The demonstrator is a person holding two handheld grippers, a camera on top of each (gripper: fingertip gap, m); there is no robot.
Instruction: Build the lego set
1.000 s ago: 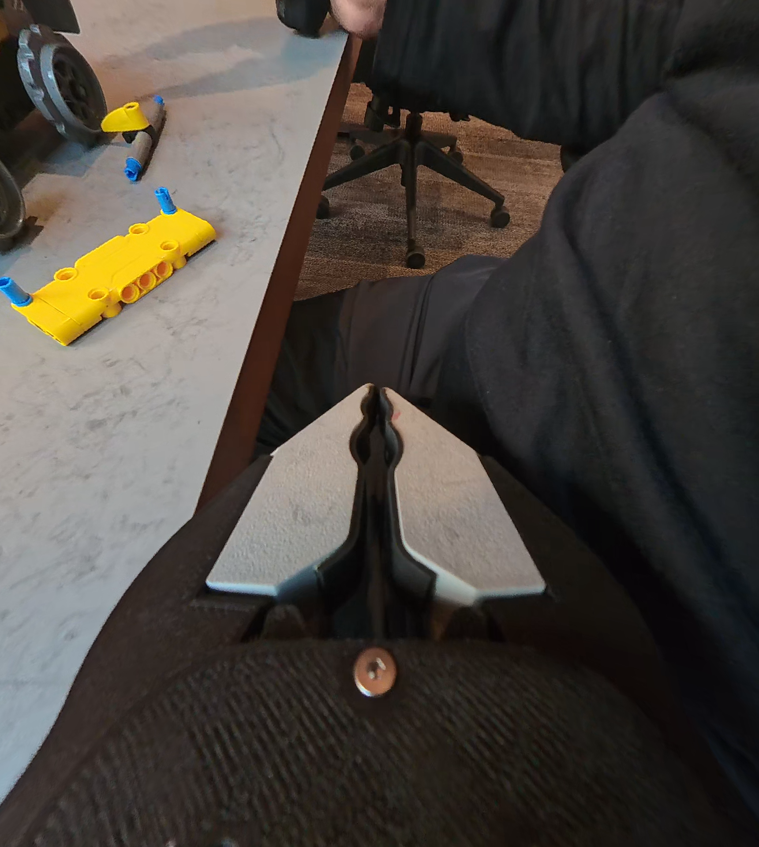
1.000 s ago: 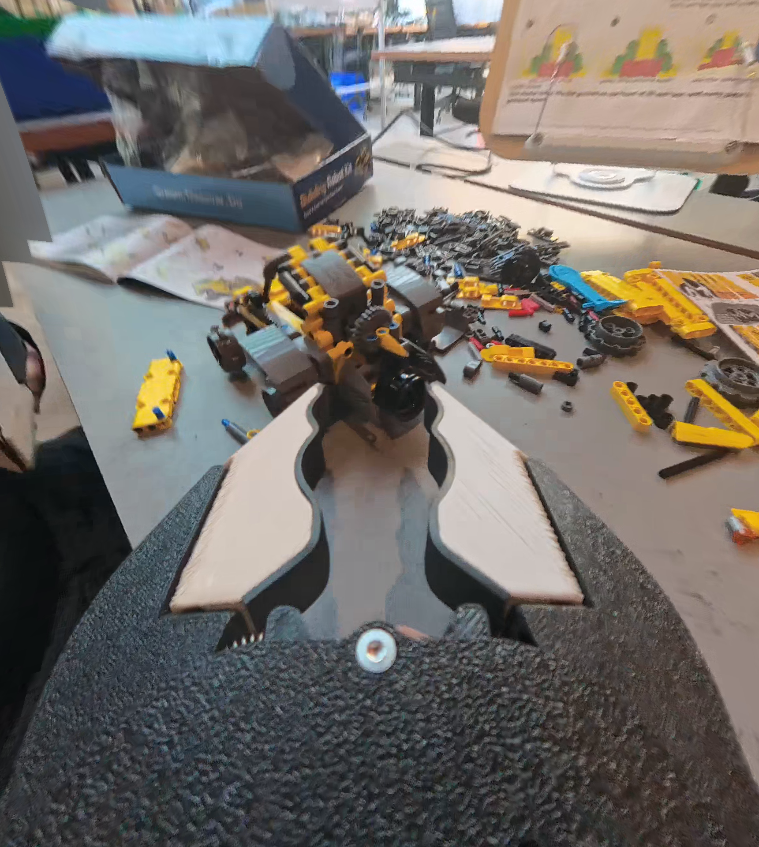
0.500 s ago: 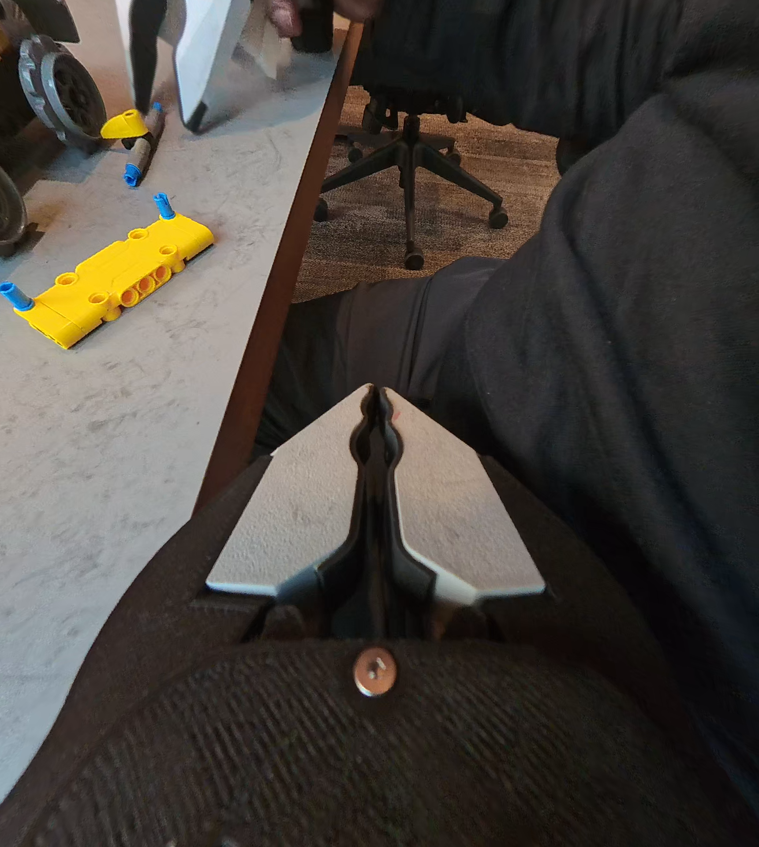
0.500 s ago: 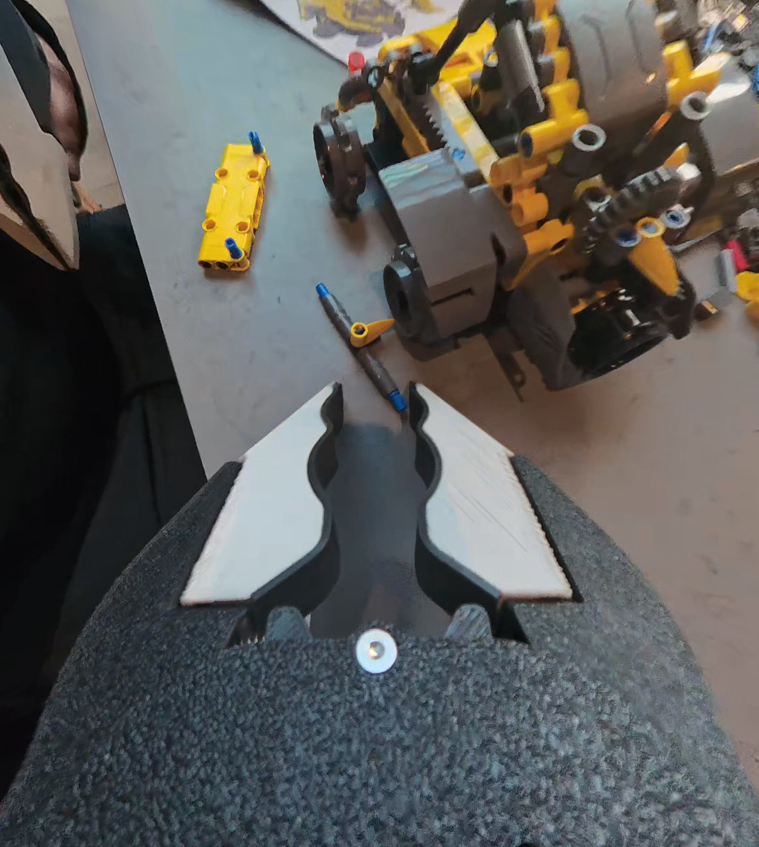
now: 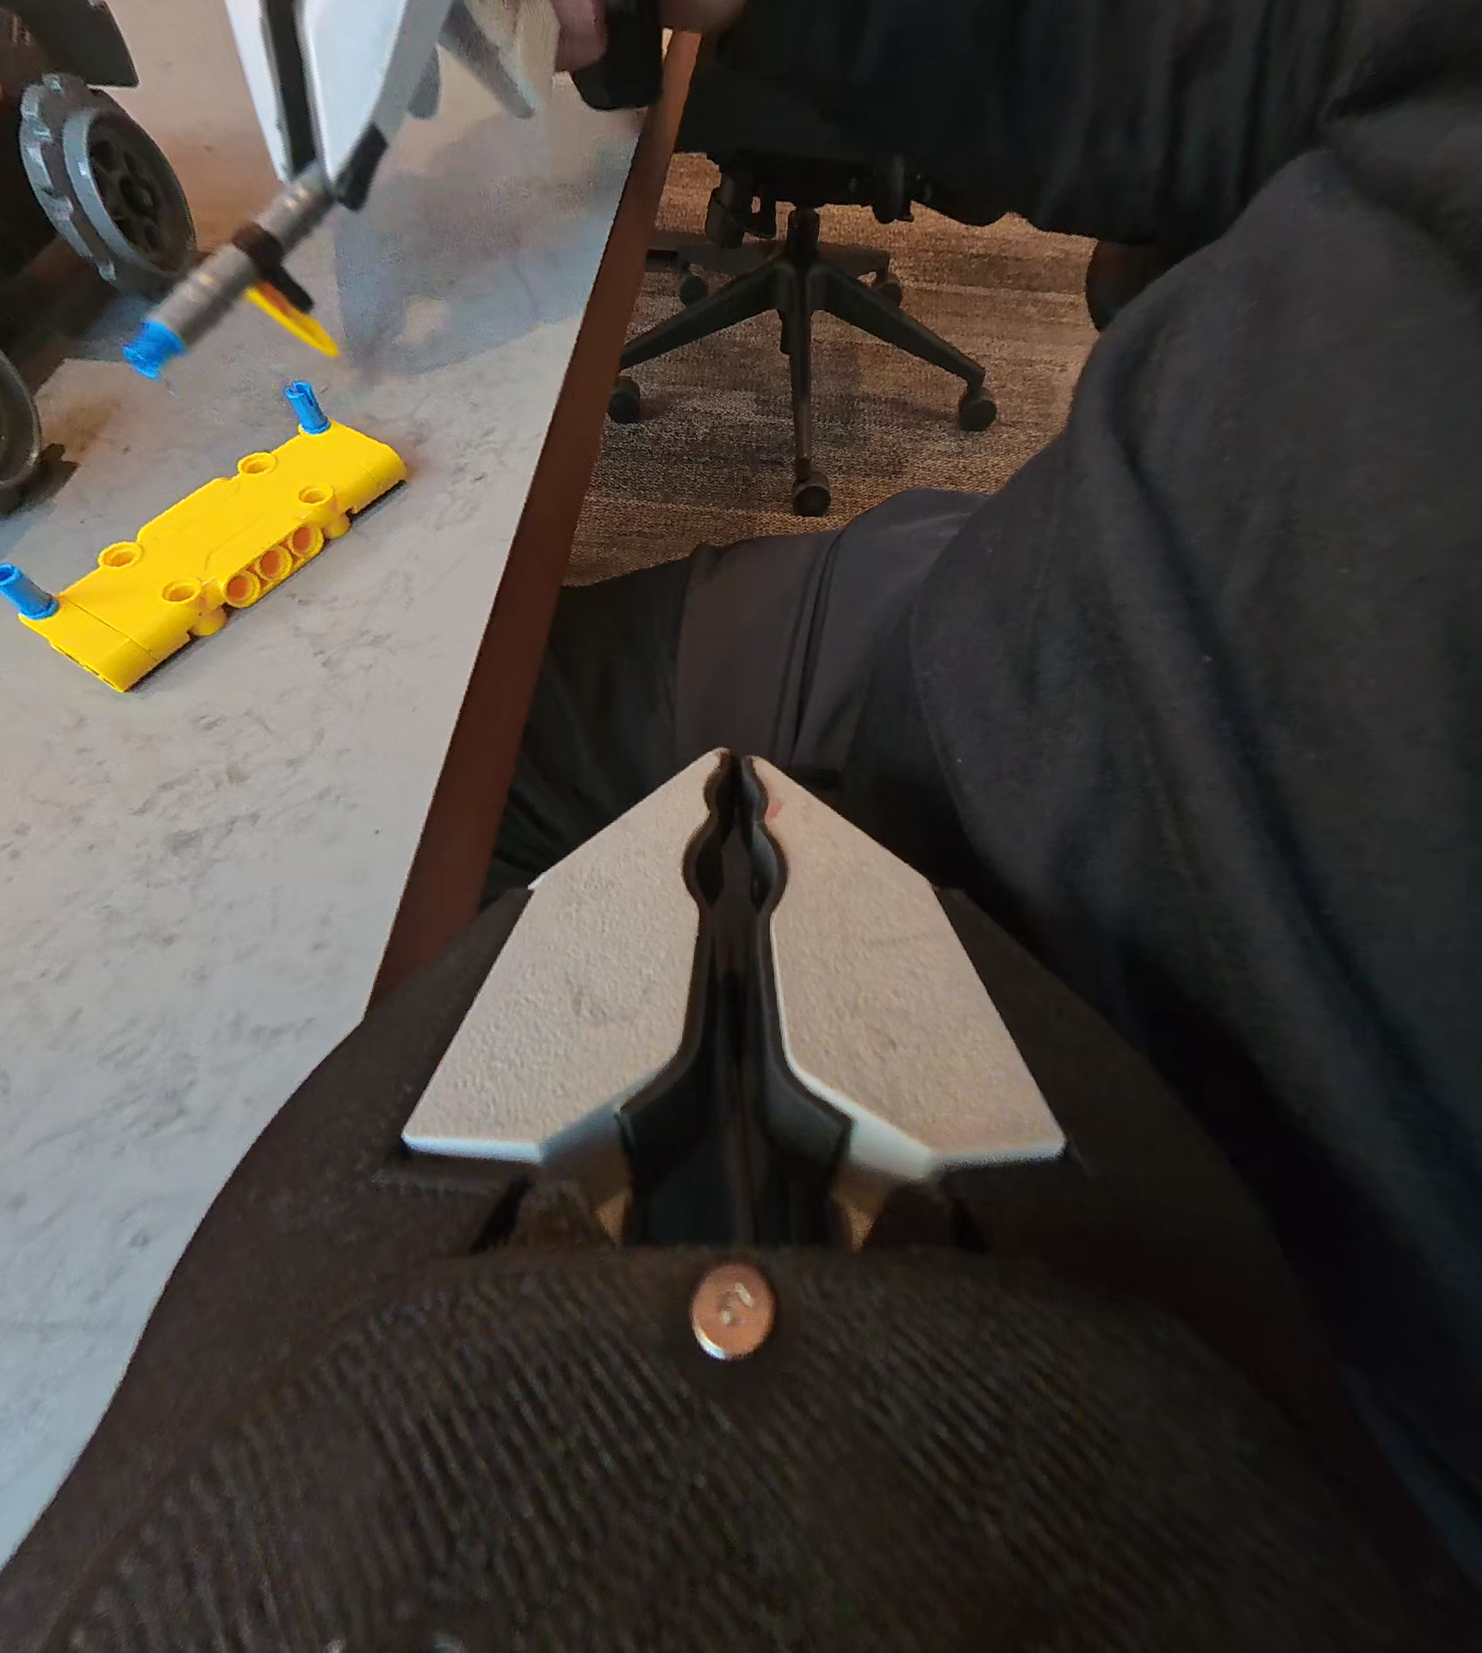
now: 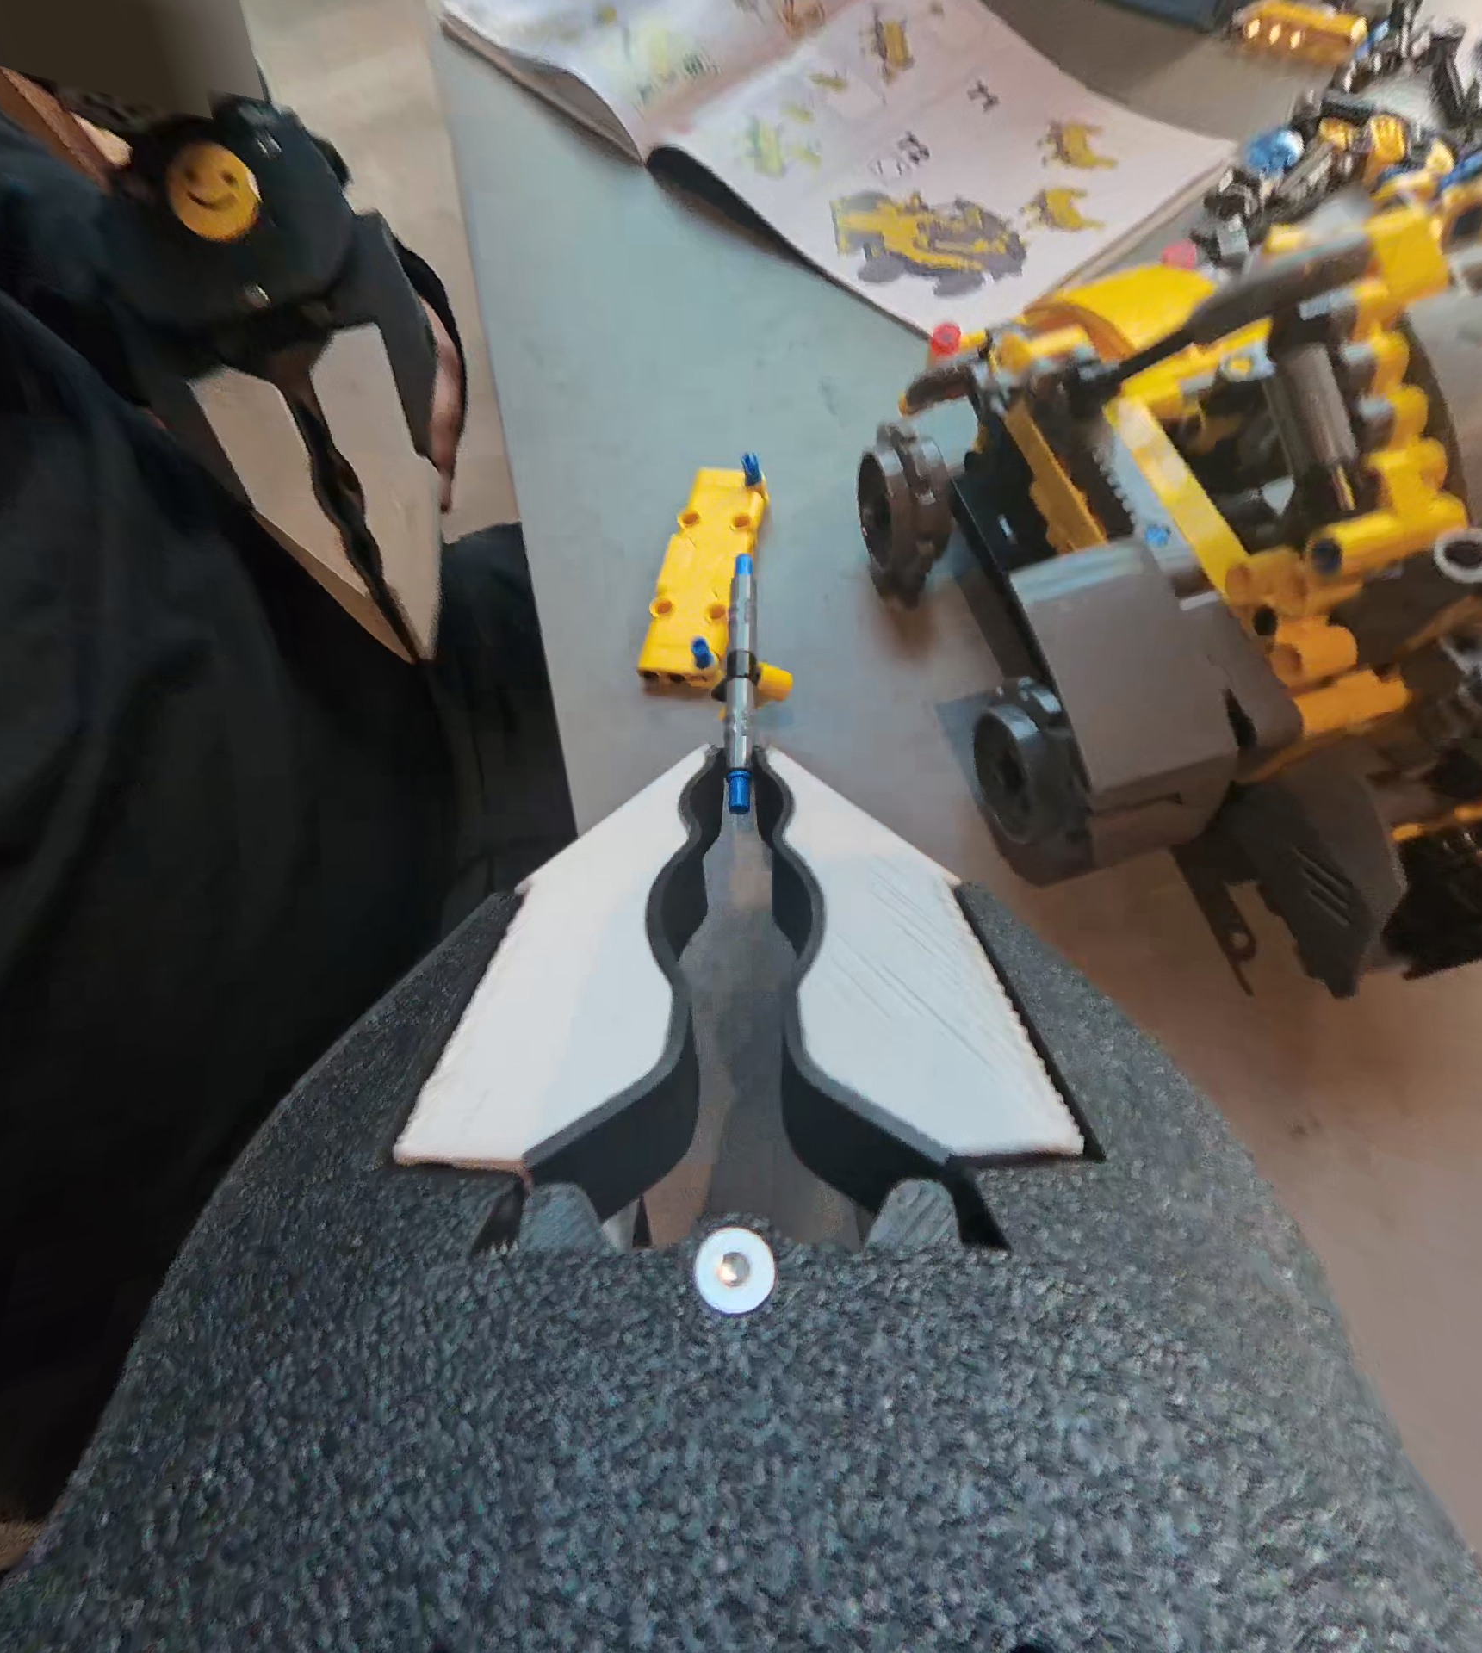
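Note:
My right gripper (image 6: 737,765) is shut on one end of a thin grey axle (image 6: 741,644) with blue tips and a small yellow piece (image 6: 775,684) clipped on it. It holds the axle just above the grey table. The left wrist view shows this too: the right gripper (image 5: 334,174) has the axle (image 5: 222,273) hanging slantwise over the table. A flat yellow panel (image 6: 706,581) with two blue pins lies under and beyond the axle, also in the left wrist view (image 5: 209,555). My left gripper (image 5: 735,760) is shut and empty, off the table edge over a person's dark-clothed lap.
A large yellow and grey brick vehicle (image 6: 1211,626) stands to the right of the axle; its grey wheels (image 5: 102,179) show in the left wrist view. An open instruction booklet (image 6: 898,152) lies behind. The table's brown edge (image 5: 540,537) runs beside an office chair base (image 5: 800,295). One gripper's finger ends stand about 15 cm off the other's.
My right gripper came down to the axle on the table, shut on its end and lifted it. My left gripper stayed where it was.

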